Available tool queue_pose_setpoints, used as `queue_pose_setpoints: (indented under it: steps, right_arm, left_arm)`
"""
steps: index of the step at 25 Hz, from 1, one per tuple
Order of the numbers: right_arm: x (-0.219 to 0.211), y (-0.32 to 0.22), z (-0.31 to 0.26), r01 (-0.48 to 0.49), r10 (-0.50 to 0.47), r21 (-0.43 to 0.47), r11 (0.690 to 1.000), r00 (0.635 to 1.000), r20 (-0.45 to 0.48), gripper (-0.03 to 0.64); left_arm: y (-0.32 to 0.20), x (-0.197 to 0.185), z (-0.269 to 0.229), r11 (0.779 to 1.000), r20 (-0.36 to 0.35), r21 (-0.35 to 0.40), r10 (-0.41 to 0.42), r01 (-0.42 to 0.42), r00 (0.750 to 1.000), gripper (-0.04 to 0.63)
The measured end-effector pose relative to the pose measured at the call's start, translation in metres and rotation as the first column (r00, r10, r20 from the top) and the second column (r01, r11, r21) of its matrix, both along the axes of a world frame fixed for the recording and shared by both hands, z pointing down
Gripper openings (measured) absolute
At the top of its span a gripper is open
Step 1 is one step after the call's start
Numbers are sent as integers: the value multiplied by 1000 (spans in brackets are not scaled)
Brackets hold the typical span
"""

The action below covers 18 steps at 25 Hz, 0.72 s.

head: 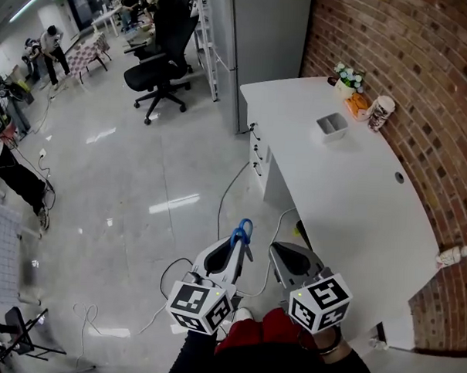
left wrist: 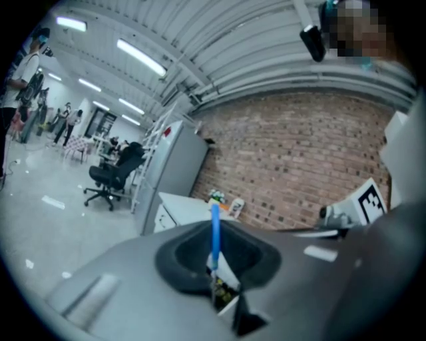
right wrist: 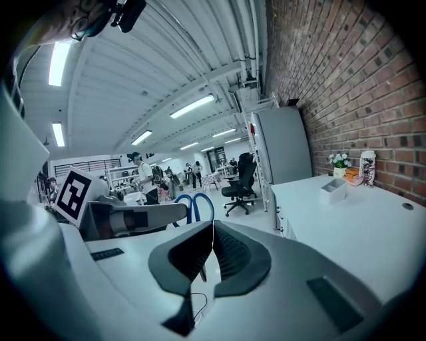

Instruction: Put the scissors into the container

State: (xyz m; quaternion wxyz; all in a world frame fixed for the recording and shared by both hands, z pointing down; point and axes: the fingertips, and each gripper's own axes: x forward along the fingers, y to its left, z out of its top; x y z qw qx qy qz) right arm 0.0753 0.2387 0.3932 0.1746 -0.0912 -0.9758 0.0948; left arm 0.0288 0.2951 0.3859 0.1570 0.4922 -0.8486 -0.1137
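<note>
In the head view, your left gripper (head: 236, 257) is clamped on the scissors (head: 241, 233), whose blue handle loops stick out past its tip over the glossy floor (head: 140, 193). Your right gripper (head: 284, 255) sits just beside it with its jaws pressed together and nothing between them. The container (head: 332, 126), a small open tray, stands well apart from both on the far part of the white desk (head: 356, 203), which runs along the brick wall (head: 423, 82). Near the container are a pot of flowers (head: 348, 76) and a printed cup (head: 381, 112), and a black office chair (head: 161, 67) stands out on the floor. In the left gripper view, your left gripper (left wrist: 214, 256) has its pads closed on the scissors (left wrist: 215, 226), seen edge-on with the blue handle rising upright from the jaws; the desk (left wrist: 180, 206) and the brick wall (left wrist: 293, 160) lie beyond. In the right gripper view, your right gripper (right wrist: 213, 243) shows its ribbed pads meeting along one line, empty. To its left you see the left gripper (right wrist: 133, 218) with the scissors' (right wrist: 193, 206) blue loops beyond it, and the container (right wrist: 334, 188) sits far off on the desk (right wrist: 359, 230) near the flowers (right wrist: 339, 160) and cup (right wrist: 367, 166).
</note>
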Motion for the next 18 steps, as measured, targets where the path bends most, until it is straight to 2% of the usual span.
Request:
queue_pose_setpoints:
  steps: [10,18]
  right_arm:
    - [-25,-24,1,-67,67,0,998,998,-1,9]
    - [-55,-81,-7,-146,146,10,989,989,32,9]
  left_arm:
    - [-26,-26,-4,997,23,-1,73,-73,997,28]
    - [-82,-58,-11,990,50,-16,142,-141,989,28]
